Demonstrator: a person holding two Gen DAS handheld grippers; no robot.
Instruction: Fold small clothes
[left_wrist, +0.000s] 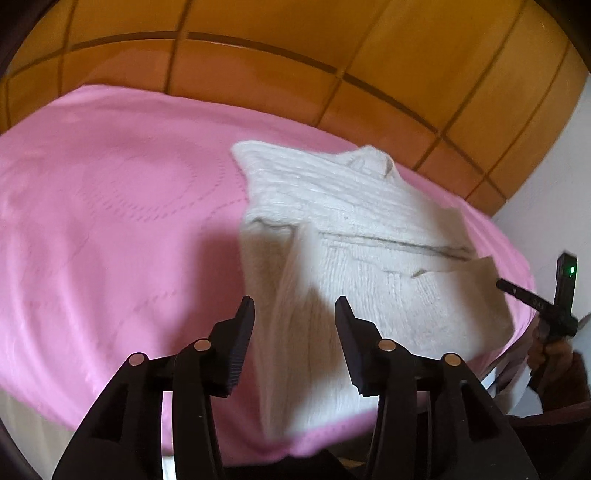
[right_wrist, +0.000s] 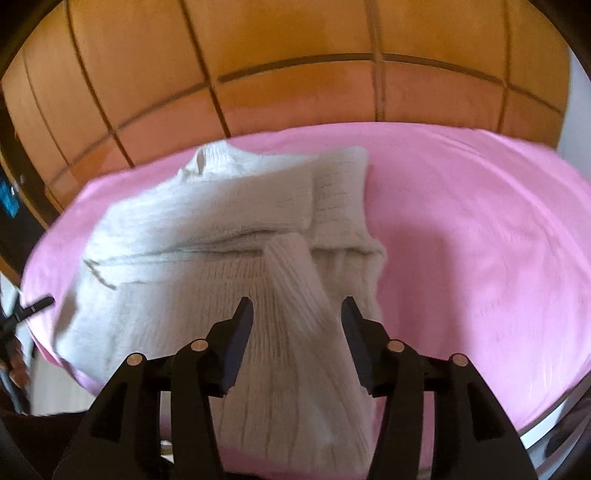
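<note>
Both sets of jaws stand apart with nothing pinched between them. Left gripper hangs over the near left part of a cream knitted sweater, whose fabric shows blurred in the gap between the pads. Right gripper hangs over the sweater's near right part in the same way. Sweater lies partly folded on a pink bedspread, collar toward an orange panelled headboard. A hand holds the right gripper at the edge of the left view.
</note>
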